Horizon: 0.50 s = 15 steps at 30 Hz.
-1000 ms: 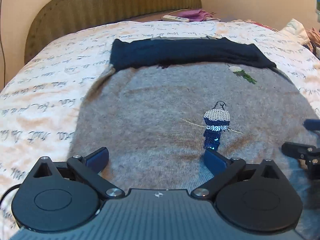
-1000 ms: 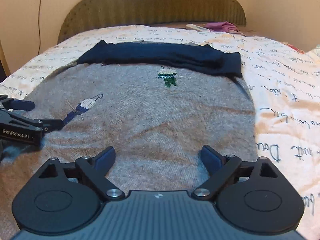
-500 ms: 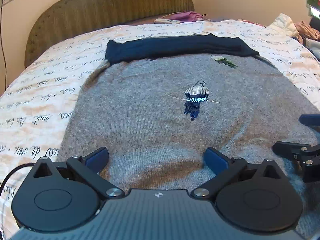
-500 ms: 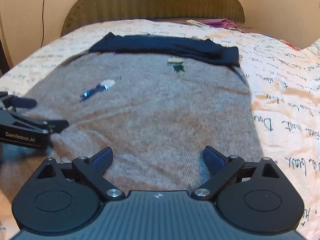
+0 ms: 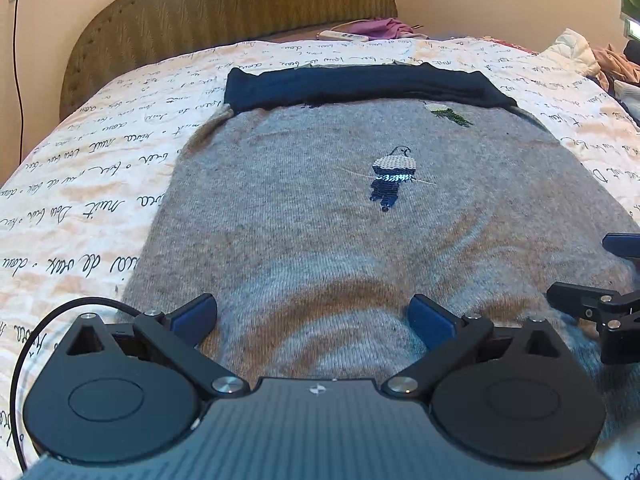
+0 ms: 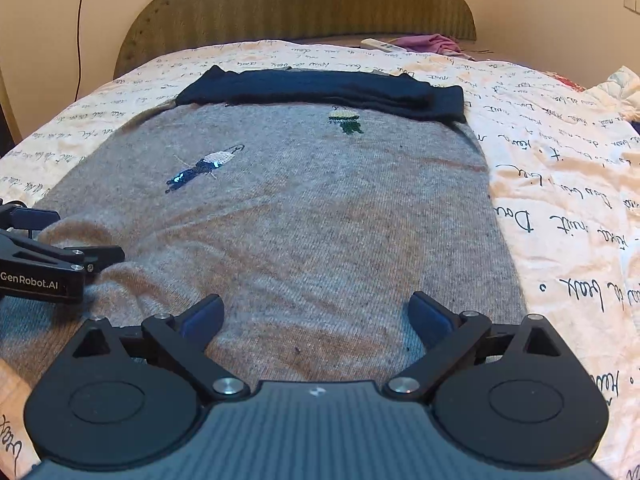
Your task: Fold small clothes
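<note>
A grey knitted sweater (image 5: 320,232) (image 6: 320,232) lies spread flat on the bed. Its dark navy part (image 5: 360,82) (image 6: 320,88) is folded in a band across the far edge. A sequined bird (image 5: 392,176) (image 6: 204,166) and a small green bird (image 5: 448,114) (image 6: 346,120) are stitched on the front. My left gripper (image 5: 310,308) hovers open over the near part of the sweater, nothing between its fingers. My right gripper (image 6: 316,306) is open too, over the near right part. Each sees the other at its side: the right gripper (image 5: 600,312), the left gripper (image 6: 60,260).
The bedspread (image 5: 88,184) is white and peach with black script. A padded headboard (image 5: 224,4) stands behind it. A remote (image 5: 342,36) and a purple cloth (image 5: 390,26) lie at the head end. More clothes (image 5: 592,56) are piled at the right.
Both grippers have drawn back over the sweater toward its near edge, so the birds sit farther off. Both stayed open; the sweater has not moved.
</note>
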### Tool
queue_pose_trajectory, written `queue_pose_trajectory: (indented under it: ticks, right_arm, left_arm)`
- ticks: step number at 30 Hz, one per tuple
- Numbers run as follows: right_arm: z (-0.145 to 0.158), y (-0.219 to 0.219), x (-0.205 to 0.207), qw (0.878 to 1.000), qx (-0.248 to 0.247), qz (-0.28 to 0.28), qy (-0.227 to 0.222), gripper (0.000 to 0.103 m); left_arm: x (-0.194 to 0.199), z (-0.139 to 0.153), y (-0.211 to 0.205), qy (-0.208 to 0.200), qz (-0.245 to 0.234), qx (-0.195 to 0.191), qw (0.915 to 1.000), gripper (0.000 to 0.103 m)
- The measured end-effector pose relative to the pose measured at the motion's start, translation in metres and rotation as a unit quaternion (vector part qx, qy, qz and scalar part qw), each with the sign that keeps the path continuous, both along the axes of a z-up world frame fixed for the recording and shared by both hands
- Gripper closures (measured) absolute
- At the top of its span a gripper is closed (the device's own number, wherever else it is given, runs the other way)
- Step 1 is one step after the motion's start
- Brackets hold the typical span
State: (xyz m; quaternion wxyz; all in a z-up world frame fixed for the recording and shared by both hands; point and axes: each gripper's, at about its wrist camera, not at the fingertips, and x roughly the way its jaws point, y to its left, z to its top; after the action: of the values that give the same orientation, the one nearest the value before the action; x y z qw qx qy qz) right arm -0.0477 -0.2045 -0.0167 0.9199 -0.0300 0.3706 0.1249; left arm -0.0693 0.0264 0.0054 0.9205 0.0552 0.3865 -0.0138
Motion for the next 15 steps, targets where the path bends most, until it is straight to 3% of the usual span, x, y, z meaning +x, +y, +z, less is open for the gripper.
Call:
queue_pose_trajectory:
  ticks: [15]
  right_arm:
    - [0.000, 0.001, -0.019, 1.000, -0.004, -0.007, -0.006, 0.003]
  left_arm:
    - [-0.020, 0.000, 0.003, -0.004, 0.004, -0.002, 1.0000, 0.001]
